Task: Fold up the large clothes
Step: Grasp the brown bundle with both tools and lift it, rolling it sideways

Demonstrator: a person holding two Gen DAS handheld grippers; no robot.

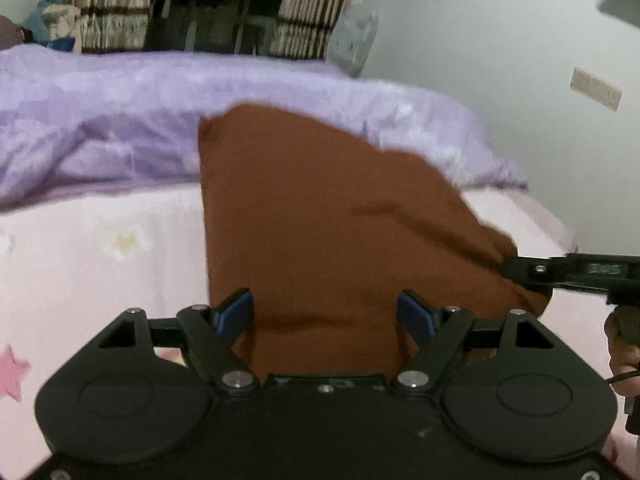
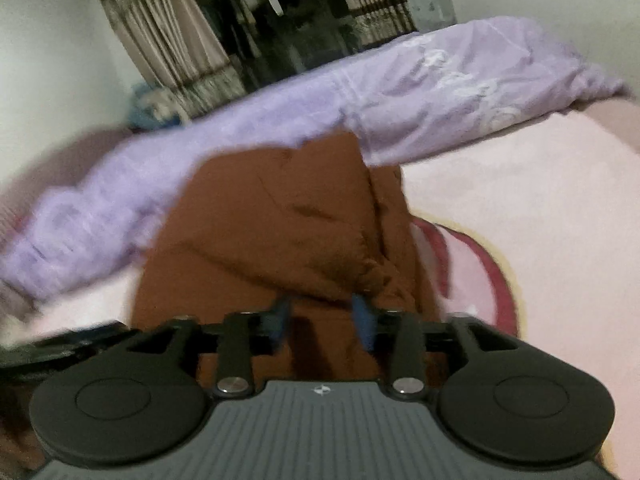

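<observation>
A rust-brown garment (image 1: 320, 208) lies folded on a pink bed sheet (image 1: 100, 260), its far corner resting against a purple quilt. My left gripper (image 1: 326, 312) stands open at the garment's near edge; a strip of the cloth runs between its blue pads (image 1: 236, 314), which do not press on it. In the left wrist view my right gripper (image 1: 516, 270) reaches in from the right to the garment's bunched right corner. In its own view the right gripper (image 2: 322, 316) is open, and a thick fold of the brown garment (image 2: 272, 216) sits just over its fingertips.
A crumpled purple quilt (image 2: 440, 92) stretches across the bed behind the garment. Striped curtains (image 1: 112, 0) and a dark wardrobe opening stand beyond it. A white wall with a switch plate (image 1: 596, 88) is on the right. A hand (image 1: 624, 344) holds the right gripper's handle.
</observation>
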